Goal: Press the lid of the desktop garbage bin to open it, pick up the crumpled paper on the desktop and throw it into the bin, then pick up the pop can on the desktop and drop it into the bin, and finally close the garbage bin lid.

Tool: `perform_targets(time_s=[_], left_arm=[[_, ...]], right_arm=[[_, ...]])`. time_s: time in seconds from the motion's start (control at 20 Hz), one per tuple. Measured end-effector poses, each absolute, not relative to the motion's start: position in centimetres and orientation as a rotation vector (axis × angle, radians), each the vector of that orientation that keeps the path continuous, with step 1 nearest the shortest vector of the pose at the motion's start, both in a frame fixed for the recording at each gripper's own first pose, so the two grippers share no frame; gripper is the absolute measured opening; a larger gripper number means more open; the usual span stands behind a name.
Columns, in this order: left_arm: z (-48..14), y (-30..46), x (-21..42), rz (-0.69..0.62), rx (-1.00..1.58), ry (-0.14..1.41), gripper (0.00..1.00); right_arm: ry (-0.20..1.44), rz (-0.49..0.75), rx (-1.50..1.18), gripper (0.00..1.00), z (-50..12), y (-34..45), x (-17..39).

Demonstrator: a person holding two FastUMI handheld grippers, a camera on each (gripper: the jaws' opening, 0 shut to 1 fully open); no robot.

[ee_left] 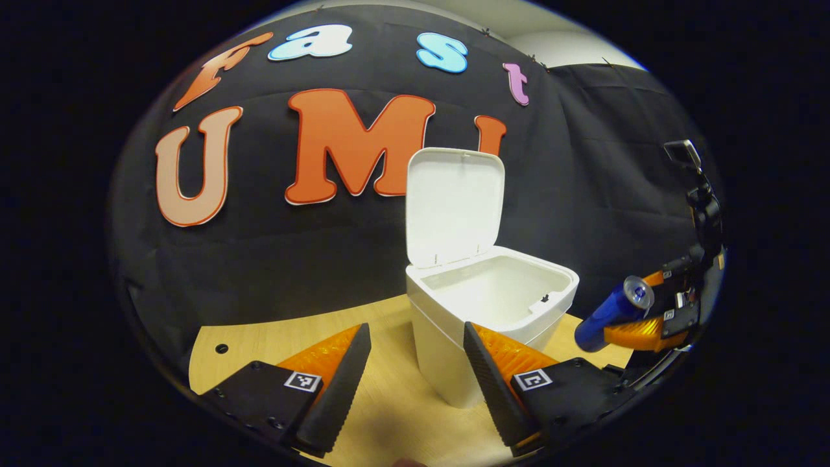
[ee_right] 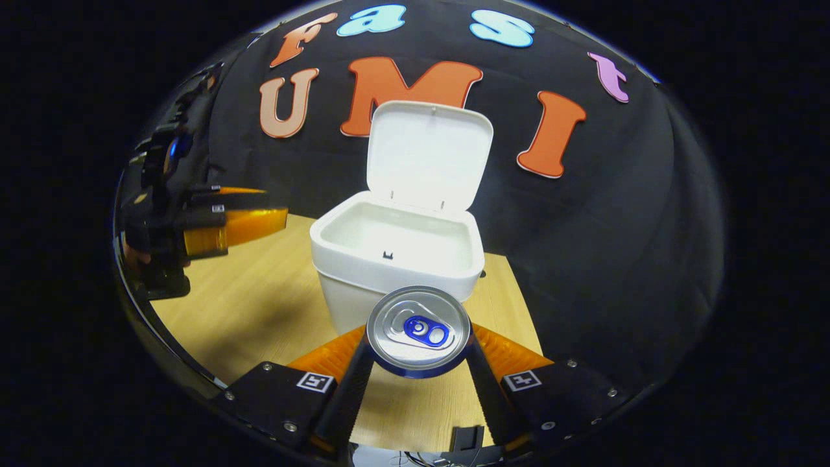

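I have the pop can (ee_right: 419, 331) clamped between both fingers of the right gripper (ee_right: 419, 383), held above the bench (ee_right: 259, 305) just short of the bin (ee_right: 395, 272). The bin's lid (ee_right: 428, 155) stands upright near the bench's far edge. My left gripper (ee_left: 415, 383) hangs beside the bin, jaws apart and holding nothing.

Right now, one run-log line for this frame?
bin lid open | right gripper holds pop can | left gripper open, empty

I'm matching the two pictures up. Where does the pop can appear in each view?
Left gripper view: pop can at far right, held by the right gripper, right of the bin.
Right gripper view: bottom centre, top end toward the camera, between the fingers.
Shared landmark: the white garbage bin, lid up.
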State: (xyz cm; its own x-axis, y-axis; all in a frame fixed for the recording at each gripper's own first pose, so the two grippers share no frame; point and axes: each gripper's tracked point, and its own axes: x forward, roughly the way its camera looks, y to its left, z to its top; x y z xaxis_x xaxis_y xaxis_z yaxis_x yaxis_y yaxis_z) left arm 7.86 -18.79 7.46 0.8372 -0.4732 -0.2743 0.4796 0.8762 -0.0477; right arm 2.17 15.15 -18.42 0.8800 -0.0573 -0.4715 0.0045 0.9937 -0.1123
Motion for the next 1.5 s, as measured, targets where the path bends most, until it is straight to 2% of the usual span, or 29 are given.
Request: perform_targets(time_s=[0.25,0.3,0.35,0.6,0.8,1.5], left_arm=[[7.3,-15.5,7.6,-0.453,0.026,0.285,0.92],[7.0,-15.1,7.6,-0.452,0.036,0.289,0.89],[6.8,-14.3,7.4,-0.439,0.052,0.292,0.94],[6.0,-11.5,6.6,-0.386,0.088,0.304,0.89],[5.7,-9.9,5.8,-0.350,0.112,0.312,0.90],[5.5,-7.7,4.6,-0.250,0.120,0.327,0.92]], right_arm=[[0.472,-0.026,-0.151,0.80,-15.3,14.4,2.9],[0.461,-0.018,-0.164,0.80,-14.8,14.3,3.1],[0.460,-0.015,-0.180,0.80,-14.5,14.1,3.2],[0.415,0.011,-0.185,0.80,-12.3,13.9,4.9],[0.370,0.035,-0.197,0.80,-10.7,13.9,6.7],[0.385,0.092,-0.193,0.80,-12.4,13.4,11.2]])
